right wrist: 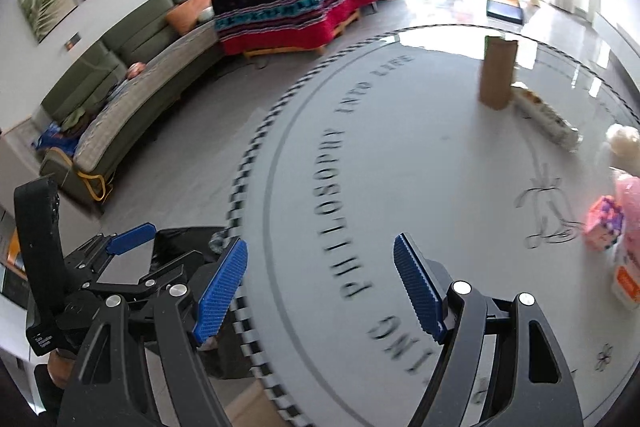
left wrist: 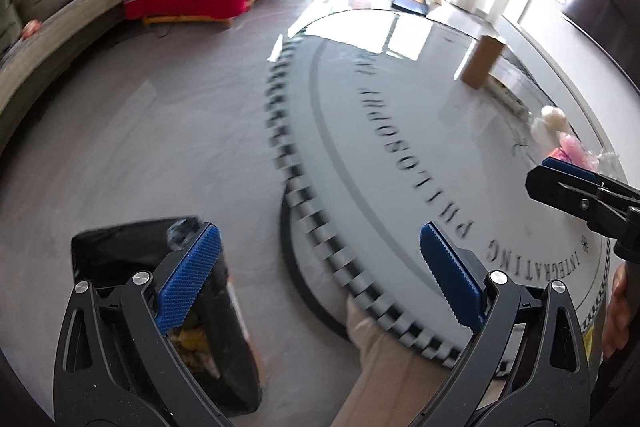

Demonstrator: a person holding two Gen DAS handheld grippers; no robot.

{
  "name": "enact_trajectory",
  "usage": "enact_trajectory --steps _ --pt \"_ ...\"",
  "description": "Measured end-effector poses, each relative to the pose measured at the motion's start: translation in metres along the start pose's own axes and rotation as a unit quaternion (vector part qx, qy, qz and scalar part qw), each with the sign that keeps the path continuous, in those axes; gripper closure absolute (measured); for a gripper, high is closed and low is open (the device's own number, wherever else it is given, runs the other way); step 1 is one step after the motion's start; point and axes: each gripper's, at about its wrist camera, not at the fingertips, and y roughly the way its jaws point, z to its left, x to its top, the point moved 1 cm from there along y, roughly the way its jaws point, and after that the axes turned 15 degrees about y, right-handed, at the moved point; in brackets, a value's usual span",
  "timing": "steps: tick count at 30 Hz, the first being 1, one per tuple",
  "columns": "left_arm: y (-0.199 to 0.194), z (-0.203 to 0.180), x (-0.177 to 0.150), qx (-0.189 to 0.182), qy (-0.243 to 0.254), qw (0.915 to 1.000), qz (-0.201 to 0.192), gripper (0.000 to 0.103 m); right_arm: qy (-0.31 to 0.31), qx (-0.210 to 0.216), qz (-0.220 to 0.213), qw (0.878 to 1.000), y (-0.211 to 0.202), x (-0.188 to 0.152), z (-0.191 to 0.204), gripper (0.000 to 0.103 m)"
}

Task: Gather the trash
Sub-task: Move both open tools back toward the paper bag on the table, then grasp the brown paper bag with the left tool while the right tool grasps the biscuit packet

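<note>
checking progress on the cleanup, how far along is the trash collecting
Done: the black-lined bin already holds some scraps. In hand: nothing; left gripper and right gripper are both open and empty. Left: the cardboard tube, long wrapper and pink packets remain on the round table.

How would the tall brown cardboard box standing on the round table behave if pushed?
The tall brown cardboard box stands upright on a narrow base, so it would probably tip. The glossy round grey table may let it slide. It looks light, though its contents are hidden.
</note>
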Motion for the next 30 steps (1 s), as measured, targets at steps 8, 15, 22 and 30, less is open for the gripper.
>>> enact_trajectory --steps 8,15,22,30 --pt "0.033 -0.047 0.051 -0.018 0.072 0.9972 0.01 0.006 0.015 -0.045 -0.016 0.999 -0.005 0.038 -0.053 0.027" --pt "0.065 -0.085 0.09 -0.037 0.113 0.9929 0.011 0.006 0.042 -0.061 -0.015 0.997 0.002 0.07 -0.099 0.027" --pt "0.102 -0.117 0.133 -0.049 0.141 0.9888 0.011 0.006 0.05 -0.094 -0.013 0.994 0.012 0.121 -0.146 0.027" --pt "0.151 -0.139 0.177 -0.065 0.139 0.9879 0.022 0.006 0.021 -0.135 0.029 0.99 0.046 0.169 -0.179 0.027"
